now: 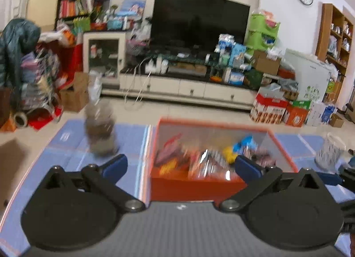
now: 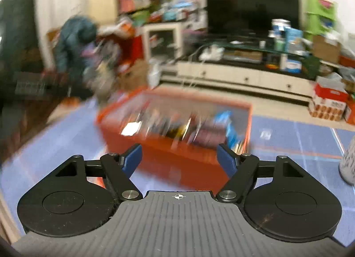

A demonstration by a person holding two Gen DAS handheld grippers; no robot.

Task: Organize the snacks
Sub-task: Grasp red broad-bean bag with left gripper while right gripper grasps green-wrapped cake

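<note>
An orange open box point(image 1: 195, 187) stands on a blue mat and holds several snack packets point(image 1: 206, 159) in red, silver, yellow and blue wrappers. My left gripper point(image 1: 180, 166) is open wide just short of the box's near wall, with nothing between its blue fingers point(image 1: 115, 165). In the right wrist view the same orange box point(image 2: 177, 146) sits ahead and is blurred. My right gripper point(image 2: 179, 158) is open in front of its near wall, with nothing between its pads.
A blurred clear jar with grey-brown contents point(image 1: 101, 133) stands on the blue mat point(image 1: 131, 137) left of the box. A white patterned cup point(image 1: 329, 150) stands to the right, and the cup point(image 2: 349, 163) also shows in the right wrist view. Beyond are a TV stand point(image 1: 188, 88) and cartons on the floor.
</note>
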